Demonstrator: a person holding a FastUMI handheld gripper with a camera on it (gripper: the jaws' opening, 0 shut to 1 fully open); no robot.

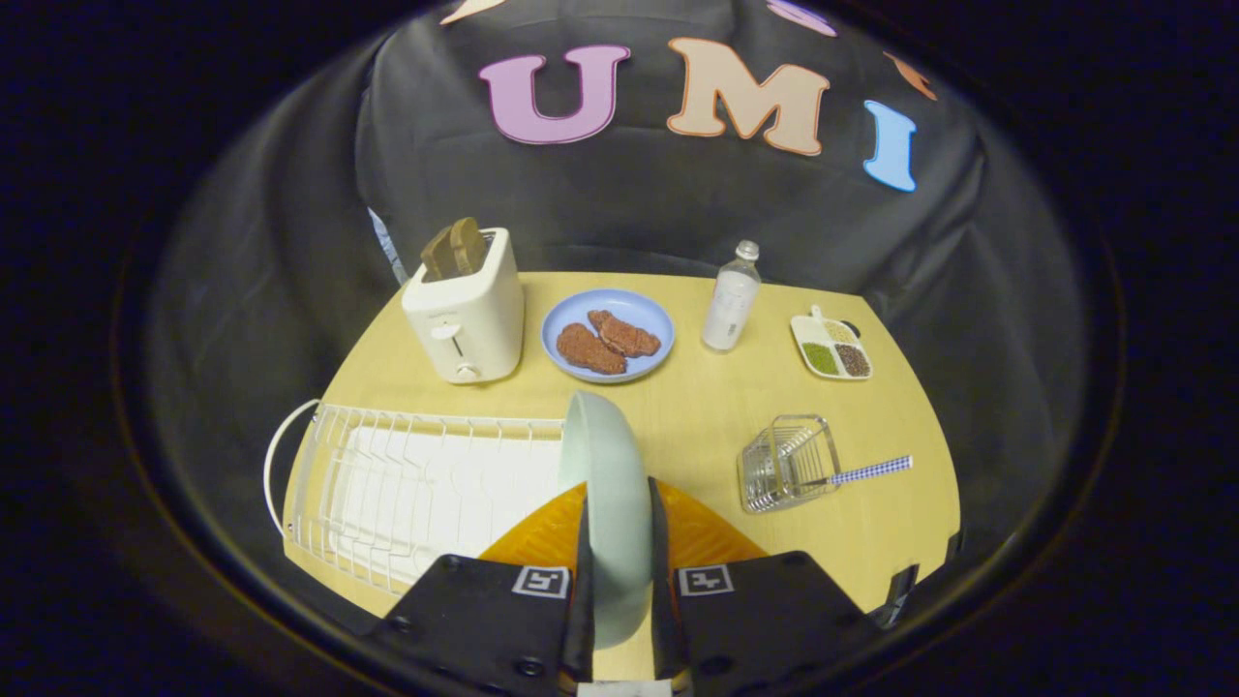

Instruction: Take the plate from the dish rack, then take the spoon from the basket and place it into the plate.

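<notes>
Wooden table point(697, 416), gripper point(618, 542) clamping plate point(610, 484)

Gripper point(618, 581) fingers point(584, 571) closed (on plate point(608, 503))

the hand-held gripper point(618, 542) has black bodies with square coded markers, screws and orange fingers.

cam: rides gripper point(618, 542) | faces forward, angled down over table point(697, 416) | near: fingers point(584, 581) | far: booth wall
</notes>
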